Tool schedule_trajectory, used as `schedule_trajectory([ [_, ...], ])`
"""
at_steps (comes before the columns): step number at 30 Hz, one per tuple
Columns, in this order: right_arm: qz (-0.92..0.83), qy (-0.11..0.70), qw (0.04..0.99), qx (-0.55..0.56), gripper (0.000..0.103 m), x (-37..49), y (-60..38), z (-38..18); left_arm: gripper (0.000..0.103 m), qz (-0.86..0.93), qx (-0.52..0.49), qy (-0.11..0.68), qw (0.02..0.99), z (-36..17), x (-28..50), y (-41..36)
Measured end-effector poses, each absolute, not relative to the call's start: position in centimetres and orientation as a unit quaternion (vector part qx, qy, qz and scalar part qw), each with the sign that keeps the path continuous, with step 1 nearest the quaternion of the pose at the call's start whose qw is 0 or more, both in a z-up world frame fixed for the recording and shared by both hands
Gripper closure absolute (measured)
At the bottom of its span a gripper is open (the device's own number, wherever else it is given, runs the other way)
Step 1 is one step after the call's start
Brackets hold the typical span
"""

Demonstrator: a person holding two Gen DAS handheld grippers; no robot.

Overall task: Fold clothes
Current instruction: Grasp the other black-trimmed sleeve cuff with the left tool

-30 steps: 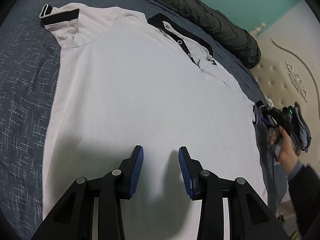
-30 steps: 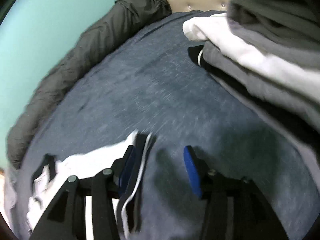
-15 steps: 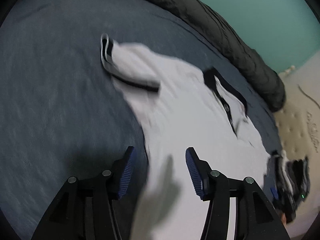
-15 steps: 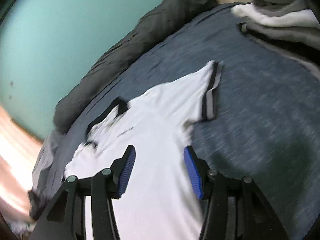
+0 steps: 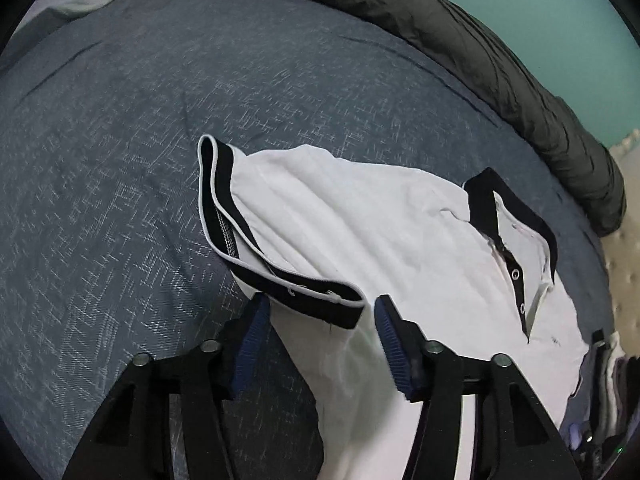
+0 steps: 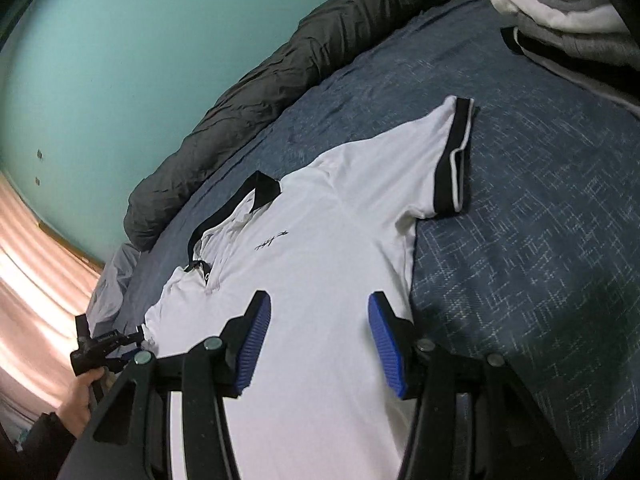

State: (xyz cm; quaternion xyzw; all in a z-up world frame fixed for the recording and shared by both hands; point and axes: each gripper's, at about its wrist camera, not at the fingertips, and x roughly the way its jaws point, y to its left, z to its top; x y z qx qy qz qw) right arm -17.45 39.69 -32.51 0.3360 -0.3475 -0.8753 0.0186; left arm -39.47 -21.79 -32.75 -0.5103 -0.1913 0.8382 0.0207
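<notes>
shirt point(image 5: 360, 216) flat on bed point(image 5: 120, 160) | sleeve point(image 5: 280, 280) folded inward

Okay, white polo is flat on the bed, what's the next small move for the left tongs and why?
Probably lower the left tongs and close on the black-trimmed sleeve cuff. The white polo lies face up, that sleeve sits right between the open pads, and nothing is gripped.
</notes>
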Motion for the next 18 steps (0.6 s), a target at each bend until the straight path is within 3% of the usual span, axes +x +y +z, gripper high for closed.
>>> schedule_trajectory([
  [2,-0.874,-0.351,0.016,0.336,0.051,-17.4,40.0,-32.6,0.079,0.838,-0.509,-0.194,0.021,-32.9,-39.5,-22.0],
  [4,-0.873,-0.353,0.012,0.336,0.051,-17.4,40.2,-32.7,0.088,0.842,-0.504,-0.191,0.023,-32.5,-39.0,-22.6],
  [18,-0.865,-0.368,0.031,0.34,0.048,-17.6,39.7,-33.3,0.091,0.824,-0.48,-0.301,0.003,-33.7,-33.8,-29.4],
])
